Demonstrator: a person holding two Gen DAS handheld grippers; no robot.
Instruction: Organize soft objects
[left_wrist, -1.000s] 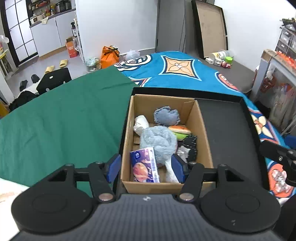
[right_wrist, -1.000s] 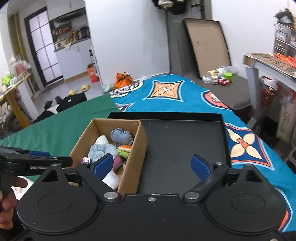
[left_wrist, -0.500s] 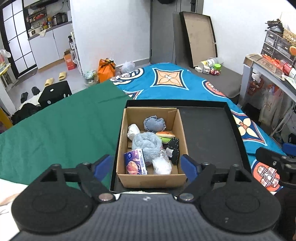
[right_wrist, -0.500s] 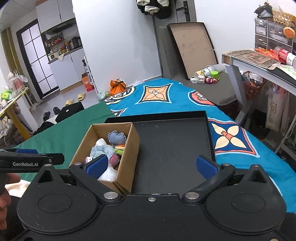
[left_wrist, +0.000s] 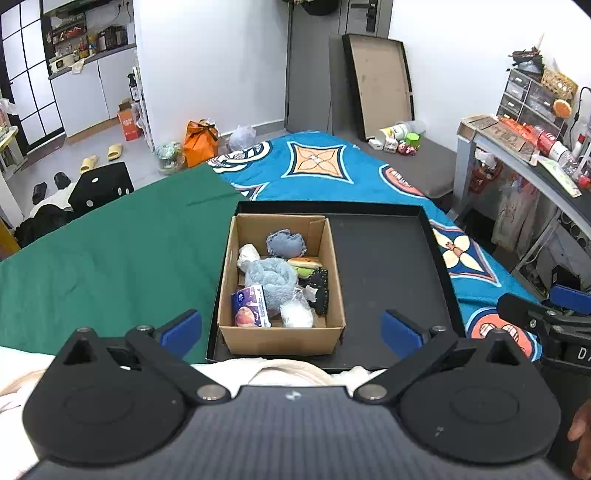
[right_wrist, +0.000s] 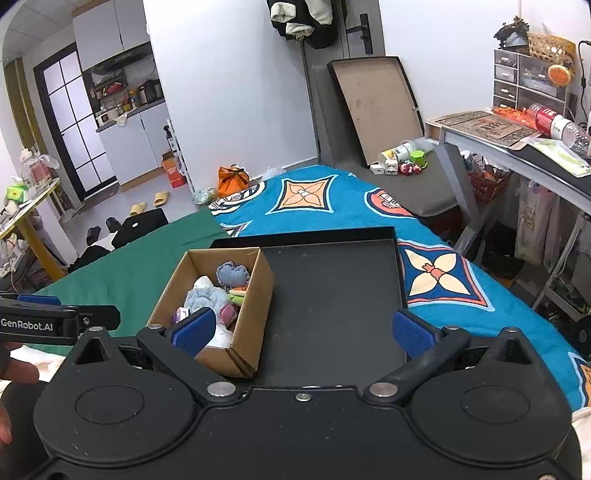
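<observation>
A cardboard box (left_wrist: 280, 338) (right_wrist: 255, 295) stands in the left half of a black tray (left_wrist: 388, 266) (right_wrist: 332, 295). Inside lie several soft things: a fluffy blue plush (left_wrist: 271, 280), a denim heart (left_wrist: 286, 243), a tissue pack (left_wrist: 251, 306), a burger toy (left_wrist: 304, 263), a white wad (left_wrist: 295, 314). My left gripper (left_wrist: 290, 328) hangs above and short of the box, its jaws still opening, nothing between them. My right gripper (right_wrist: 303, 330) is open and empty over the tray's near part. Each gripper shows at the edge of the other's view.
The tray rests on a bed with a green sheet (left_wrist: 110, 243) and a blue patterned cover (left_wrist: 332, 170). White cloth (left_wrist: 291, 371) lies at the near edge. A desk with clutter (right_wrist: 517, 133) stands on the right. A hand (right_wrist: 14, 369) holds the left gripper.
Both grippers pulled back and up from the box, which looks smaller. The left jaws spread from around the tissue pack to wide apart; the pack stays in the box. The right jaws widened slightly.
</observation>
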